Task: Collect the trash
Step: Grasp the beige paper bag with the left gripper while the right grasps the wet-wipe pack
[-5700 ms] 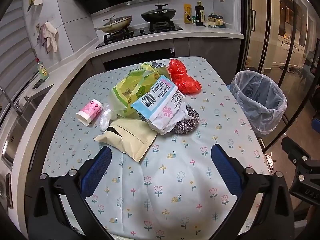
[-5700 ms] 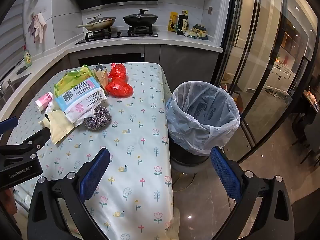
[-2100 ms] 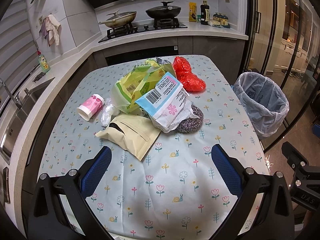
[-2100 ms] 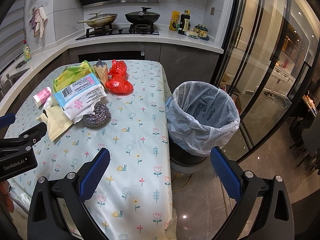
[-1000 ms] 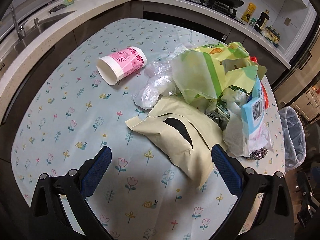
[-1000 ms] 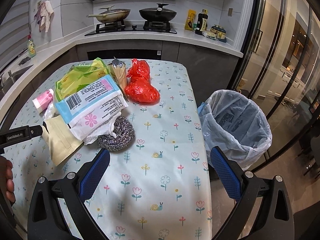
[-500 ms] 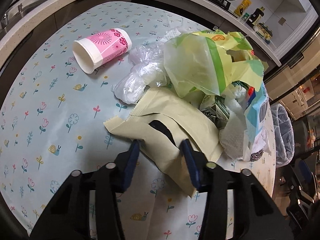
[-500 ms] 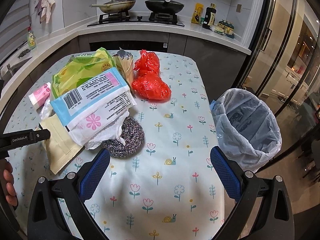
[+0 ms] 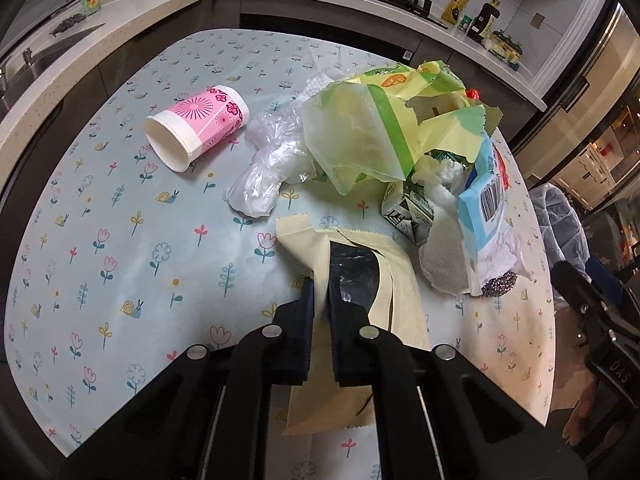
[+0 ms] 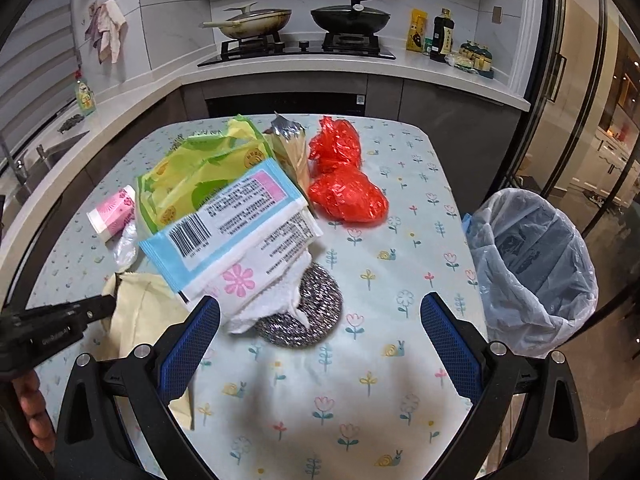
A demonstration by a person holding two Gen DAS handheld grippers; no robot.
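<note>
My left gripper (image 9: 321,298) is shut on the cream paper pouch (image 9: 384,258), pinching its edge by the dark window. That pouch (image 10: 140,308) also shows at the left of the right wrist view, with the left gripper (image 10: 106,305) on it. My right gripper (image 10: 320,312) stands open just above the steel scourer (image 10: 316,304), nothing between its blue pads. Over the scourer lies a blue-and-white wipes packet (image 10: 232,220). A red plastic bag (image 10: 344,188), a yellow-green bag (image 9: 380,128), a clear plastic bag (image 9: 268,168) and a pink paper cup (image 9: 200,124) lie on the table.
A bin lined with a clear bag (image 10: 532,264) stands off the table's right edge. The flowered tablecloth (image 9: 120,240) has bare room at the left and front. A counter with a hob and pans (image 10: 296,24) runs behind. A hand (image 10: 34,412) shows at the lower left.
My left gripper has closed from wide open onto the cream pouch. The right gripper has moved closer to the scourer and the wipes packet.
</note>
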